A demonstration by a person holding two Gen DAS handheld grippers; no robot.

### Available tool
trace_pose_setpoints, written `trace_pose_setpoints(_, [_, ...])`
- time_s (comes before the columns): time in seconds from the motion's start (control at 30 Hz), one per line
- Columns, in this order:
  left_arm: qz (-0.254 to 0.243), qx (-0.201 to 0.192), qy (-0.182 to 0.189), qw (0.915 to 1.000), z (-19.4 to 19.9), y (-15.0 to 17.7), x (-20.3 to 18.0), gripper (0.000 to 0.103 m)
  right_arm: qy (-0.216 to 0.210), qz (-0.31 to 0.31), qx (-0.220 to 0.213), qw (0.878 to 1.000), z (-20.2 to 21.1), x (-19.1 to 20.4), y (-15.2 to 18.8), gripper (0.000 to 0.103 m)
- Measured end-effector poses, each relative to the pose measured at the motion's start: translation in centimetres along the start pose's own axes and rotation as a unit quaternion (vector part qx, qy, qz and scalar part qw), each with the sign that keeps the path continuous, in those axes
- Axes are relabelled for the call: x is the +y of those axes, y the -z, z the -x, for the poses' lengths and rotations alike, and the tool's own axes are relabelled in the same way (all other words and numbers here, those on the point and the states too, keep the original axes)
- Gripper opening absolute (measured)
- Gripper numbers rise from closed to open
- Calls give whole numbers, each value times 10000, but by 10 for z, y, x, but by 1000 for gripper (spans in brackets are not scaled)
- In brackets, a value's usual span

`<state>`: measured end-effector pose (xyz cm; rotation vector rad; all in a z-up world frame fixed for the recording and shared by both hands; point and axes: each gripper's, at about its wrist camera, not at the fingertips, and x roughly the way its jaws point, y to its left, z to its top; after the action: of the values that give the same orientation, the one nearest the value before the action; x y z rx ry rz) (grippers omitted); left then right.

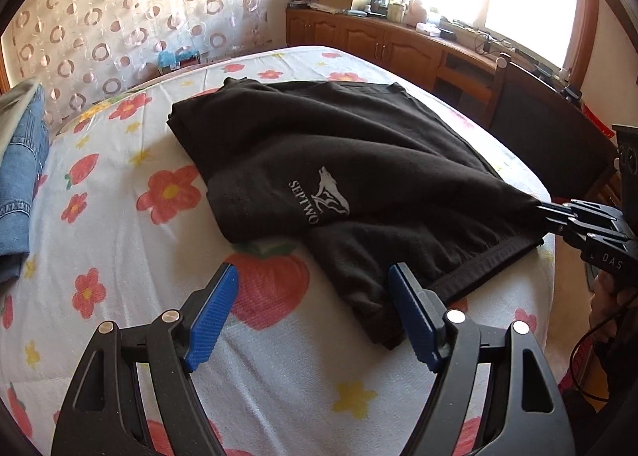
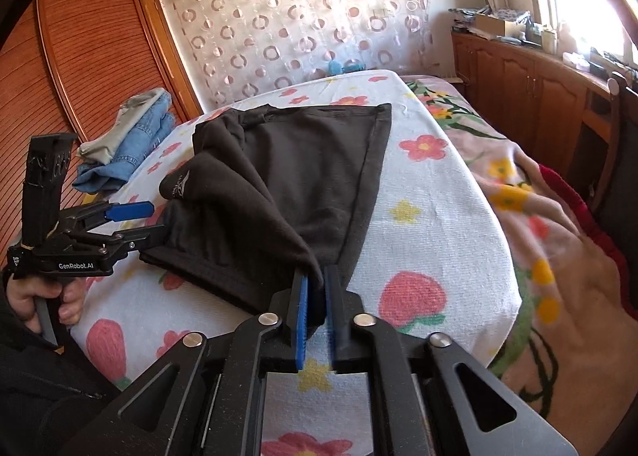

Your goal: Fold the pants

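Black pants (image 1: 339, 161) with a white wolf logo lie partly folded on a floral bed cover (image 1: 119, 240); they also show in the right wrist view (image 2: 303, 173). My left gripper (image 1: 315, 296) is open at the pants' near corner, its right blue pad beside the hem, holding nothing. It also shows in the right wrist view (image 2: 149, 223), open at the pants' left edge. My right gripper (image 2: 317, 292) is shut on a corner of the pants, the cloth pinched between the blue pads. It shows at the right in the left wrist view (image 1: 546, 217).
Folded blue jeans (image 2: 135, 145) lie at the bed's far left (image 1: 20, 185). A wooden cabinet (image 1: 379, 41) with clutter runs under the window. A wooden wardrobe (image 2: 87, 57) stands left. A pink floral blanket (image 2: 558, 256) hangs off the bed's right side.
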<state>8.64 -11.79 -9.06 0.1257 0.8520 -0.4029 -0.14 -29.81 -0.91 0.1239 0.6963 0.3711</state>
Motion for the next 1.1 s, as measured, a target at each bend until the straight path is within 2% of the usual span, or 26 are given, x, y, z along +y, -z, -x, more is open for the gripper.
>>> trace_pose_setpoints(0.17, [63,-54,19,10000,3,-1,4,78,-60,-8,-89,9999,3,-6,1,20])
trace_pose_setpoints(0.33, [181,-303,-64,9994,20,-7,17,78,86,238,-331,9991,18,-3,-6,39])
trace_pose_setpoints(0.4, [234,-365,-120,9990,25,-9,24,78,80,358,-382,9986,20,1,-12,42])
trace_pose_setpoints(0.5, [310,-461,-236,9982,33,-11,35,78,62,593,-403,9974,10,13,-25,44])
trace_pose_setpoints(0.8, [519,-820,-480,9941,63,-16,65,78,-556,1184,-355,9908,-32,69,-60,44])
trace_pose_setpoints(0.93, [569,-924,-556,9925,73,-15,75,78,-772,1155,-238,9900,-56,80,-74,44])
trace_pose_setpoints(1.1, [630,-984,-611,9913,81,-11,83,78,-760,1112,-112,9908,-88,91,-90,44])
